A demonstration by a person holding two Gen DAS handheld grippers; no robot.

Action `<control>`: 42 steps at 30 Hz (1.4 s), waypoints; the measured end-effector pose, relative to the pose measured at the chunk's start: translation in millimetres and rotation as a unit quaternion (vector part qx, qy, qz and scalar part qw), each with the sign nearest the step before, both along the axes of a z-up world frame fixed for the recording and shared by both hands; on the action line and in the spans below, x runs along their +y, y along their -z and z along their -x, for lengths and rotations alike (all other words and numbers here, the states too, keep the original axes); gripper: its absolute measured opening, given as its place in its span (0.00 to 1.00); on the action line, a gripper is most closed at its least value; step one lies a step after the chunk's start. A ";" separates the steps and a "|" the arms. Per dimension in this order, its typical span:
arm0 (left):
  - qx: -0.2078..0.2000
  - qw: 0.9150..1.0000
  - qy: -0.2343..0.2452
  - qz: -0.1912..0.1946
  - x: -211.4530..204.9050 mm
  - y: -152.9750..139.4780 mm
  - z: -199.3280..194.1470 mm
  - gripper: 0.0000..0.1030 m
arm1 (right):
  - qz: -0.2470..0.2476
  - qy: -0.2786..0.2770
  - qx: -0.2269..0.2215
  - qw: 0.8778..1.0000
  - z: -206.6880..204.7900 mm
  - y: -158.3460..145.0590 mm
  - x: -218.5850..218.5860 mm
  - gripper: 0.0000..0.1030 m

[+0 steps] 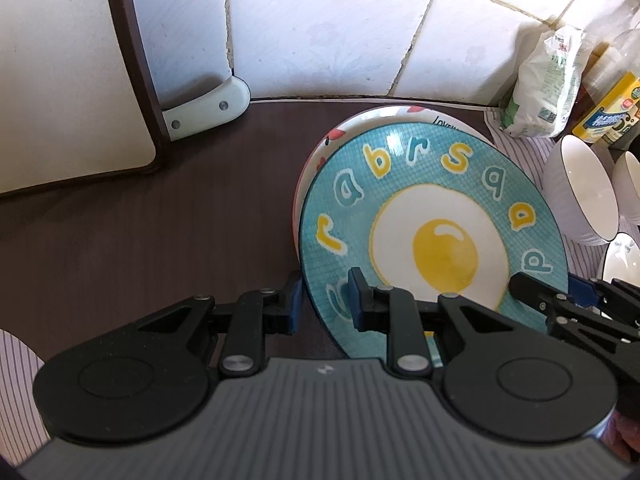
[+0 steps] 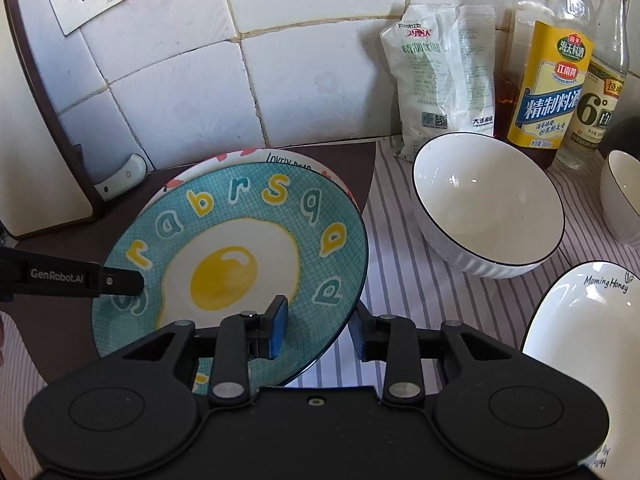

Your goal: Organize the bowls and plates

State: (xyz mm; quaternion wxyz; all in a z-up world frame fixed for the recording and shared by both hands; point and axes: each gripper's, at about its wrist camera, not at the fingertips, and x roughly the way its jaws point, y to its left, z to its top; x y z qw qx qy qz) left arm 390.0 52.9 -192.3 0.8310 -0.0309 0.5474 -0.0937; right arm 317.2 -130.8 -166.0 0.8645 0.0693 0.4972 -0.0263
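A blue plate with a fried-egg picture (image 1: 432, 216) (image 2: 240, 248) lies on top of a white plate with red marks (image 1: 360, 124) (image 2: 280, 158) on the dark mat. My left gripper (image 1: 324, 300) straddles the blue plate's near-left rim, one finger inside and one outside, with a gap on each side. My right gripper (image 2: 318, 330) straddles the near-right rim the same way, jaws apart. The left gripper's finger (image 2: 120, 280) rests over the plate's left side in the right wrist view. A white bowl (image 2: 488, 204) (image 1: 580, 192) stands to the right.
A white plate lettered "Morning Honey" (image 2: 580, 320) lies at the near right on a striped cloth (image 2: 400, 260). Another bowl (image 2: 622, 196), a salt bag (image 2: 440, 80) and bottles (image 2: 548, 72) stand at the back right. A cutting board (image 1: 60, 72) leans at the left against the tiled wall.
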 end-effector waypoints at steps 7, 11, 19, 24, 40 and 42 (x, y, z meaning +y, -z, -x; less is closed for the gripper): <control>-0.001 1.000 -0.004 -0.004 0.3 -0.8 1.3 0.21 | 0.053 -0.031 -0.012 0.998 0.6 7.1 13.7 0.40; 0.003 1.000 -0.005 -0.018 0.8 -12.2 6.9 0.21 | 0.056 -0.032 -0.031 0.997 7.8 -3.0 10.8 0.39; -0.017 0.998 0.022 -0.054 -0.5 -54.5 32.6 0.27 | 0.043 -0.073 -0.070 0.994 36.7 -59.8 8.5 0.42; -0.025 0.997 0.043 -0.062 -5.8 -81.8 54.8 0.37 | 0.029 -0.077 -0.084 0.993 60.5 -93.6 9.7 0.46; -0.041 0.992 0.087 -0.079 -25.9 -133.9 125.2 0.75 | 0.037 -0.078 -0.147 0.985 148.5 -172.5 -8.9 0.64; -0.040 0.992 0.088 -0.079 -30.1 -133.5 133.4 0.75 | 0.041 -0.079 -0.150 0.985 159.7 -176.3 -13.4 0.66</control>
